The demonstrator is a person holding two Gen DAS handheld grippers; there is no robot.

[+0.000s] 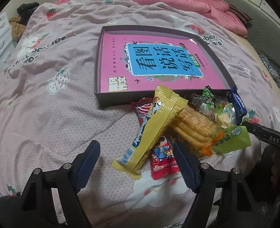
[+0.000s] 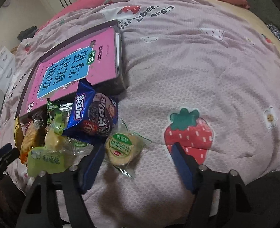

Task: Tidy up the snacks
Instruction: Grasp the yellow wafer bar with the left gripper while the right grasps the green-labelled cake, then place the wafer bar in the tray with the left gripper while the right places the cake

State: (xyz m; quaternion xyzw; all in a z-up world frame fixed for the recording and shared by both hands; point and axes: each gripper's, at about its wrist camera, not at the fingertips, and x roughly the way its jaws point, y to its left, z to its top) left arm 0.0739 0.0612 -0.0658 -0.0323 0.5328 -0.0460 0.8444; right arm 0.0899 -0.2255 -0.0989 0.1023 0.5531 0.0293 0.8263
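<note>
The bed (image 1: 50,98) is soft quilt, so any pick should come in low and pinch a wrapper's edge rather than press down. The box (image 1: 100,96) at 12 o'clock, holding a pink book (image 1: 117,64), looks like the place to drop snacks.

The pile (image 1: 195,125) lies just short of the box. The left gripper (image 1: 136,162) is spread wide, empty, with the yellow pack (image 1: 151,131) between its fingers at 12 o'clock. The right gripper (image 2: 138,161) is also wide and empty, with the round cake (image 2: 121,150) just inside its left finger (image 2: 94,161), at 11 o'clock.
</note>
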